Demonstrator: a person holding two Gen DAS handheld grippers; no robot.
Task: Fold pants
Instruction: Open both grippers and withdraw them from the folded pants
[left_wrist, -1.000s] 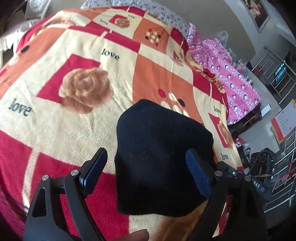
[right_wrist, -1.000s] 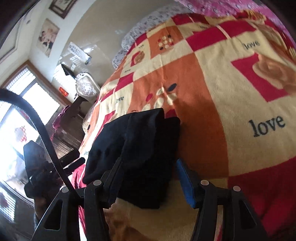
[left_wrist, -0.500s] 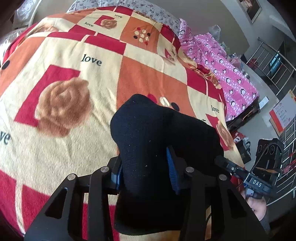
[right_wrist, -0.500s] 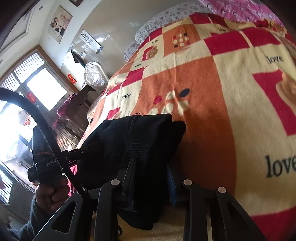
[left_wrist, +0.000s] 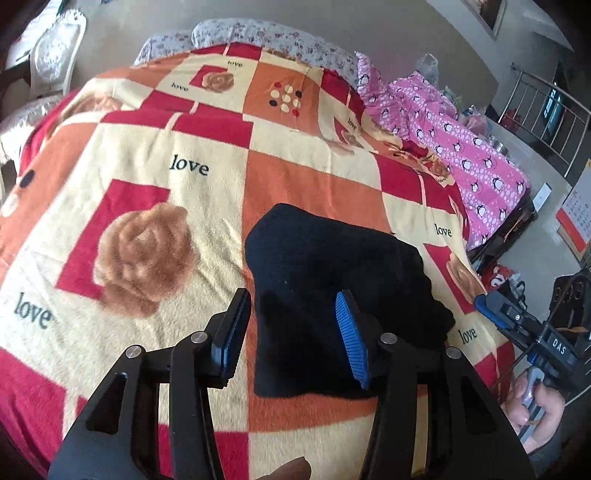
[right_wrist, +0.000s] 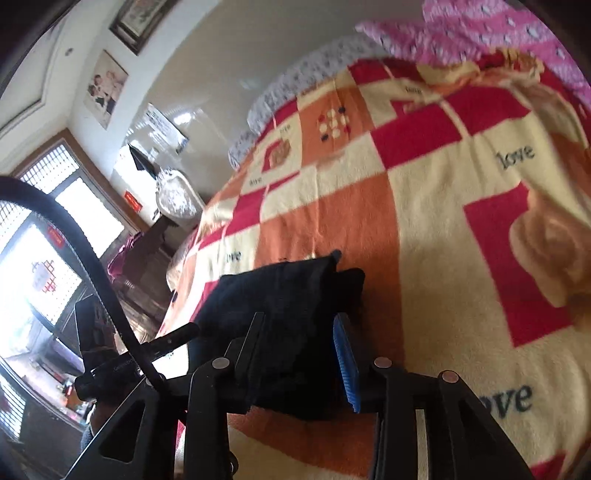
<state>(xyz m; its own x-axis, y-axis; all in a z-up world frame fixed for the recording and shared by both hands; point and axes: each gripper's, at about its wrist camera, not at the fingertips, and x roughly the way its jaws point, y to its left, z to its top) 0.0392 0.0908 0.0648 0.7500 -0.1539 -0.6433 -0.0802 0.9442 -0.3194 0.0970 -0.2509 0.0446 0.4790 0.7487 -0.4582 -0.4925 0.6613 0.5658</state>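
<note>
On the bed, toward the near right part of the blanket (left_wrist: 207, 155), the pants (left_wrist: 332, 266) lie as a compact dark bundle — already folded down to a thick, rounded packet, so the task looks close to done. From the left tool (left_wrist: 291, 336) the bundle sits at about twelve to one o'clock, its long axis running from the tool's tips away toward one o'clock. Its jaws have just been opening and now stand part open: the left pad is clear over the blanket, and the ribbed blue right pad overlaps the cloth without visibly pinching it.

The right tool (right_wrist: 301, 358) meets the same packet (right_wrist: 288, 295) at twelve o'clock, end-on, where the stacked layers show. Its jaws have also just been opening, yet the fold fills the gap between them (whether the pads press on it I cannot tell). This tool is the nearer, so any final tuck would likely fall to it.

The pants are a soft, matte, near-black knit; the blanket is fuzzy fleece in red, orange and cream squares — roses and the word "love".
</note>
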